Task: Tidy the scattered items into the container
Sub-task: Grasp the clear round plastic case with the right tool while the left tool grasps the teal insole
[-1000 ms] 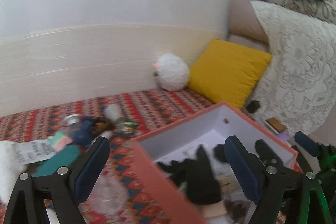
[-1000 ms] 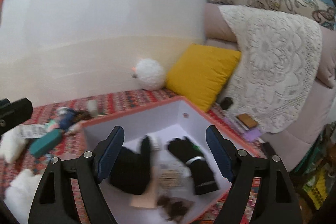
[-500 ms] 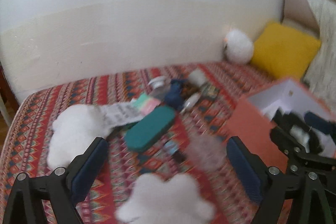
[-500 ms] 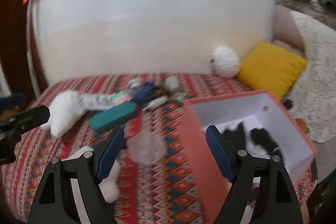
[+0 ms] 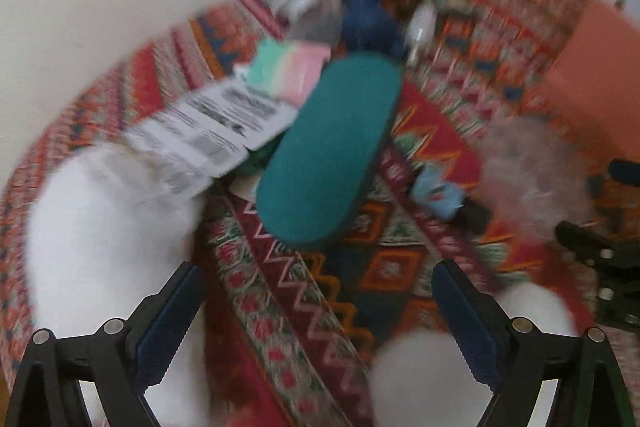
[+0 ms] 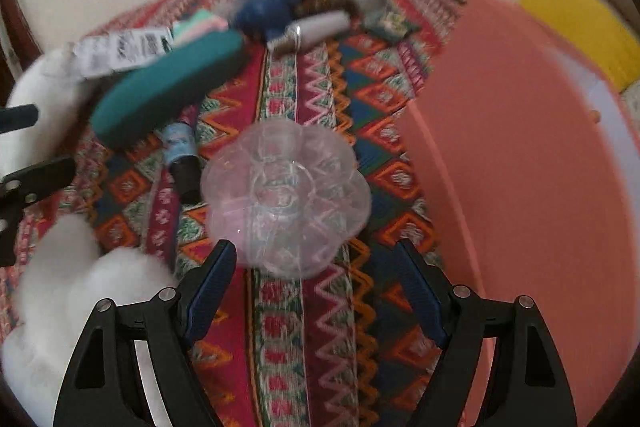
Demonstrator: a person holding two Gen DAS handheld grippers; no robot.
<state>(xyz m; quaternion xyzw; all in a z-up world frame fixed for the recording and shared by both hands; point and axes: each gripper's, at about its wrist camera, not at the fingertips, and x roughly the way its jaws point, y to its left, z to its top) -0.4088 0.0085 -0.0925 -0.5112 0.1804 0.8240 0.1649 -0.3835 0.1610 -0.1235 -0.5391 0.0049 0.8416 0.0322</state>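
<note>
The clear dish (image 6: pixel 285 197) lies on the rug (image 6: pixel 320 327), left of the box (image 6: pixel 520 187), seemingly apart from it.

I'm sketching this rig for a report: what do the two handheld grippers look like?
Both look alike. The left gripper and the right gripper each have two black plastic fingers with open triangular cut-outs, silver round screw heads at the joints, and dark blue ribbed pads on the inner faces. No cables, markings, hands or sleeves show in either view.
</note>
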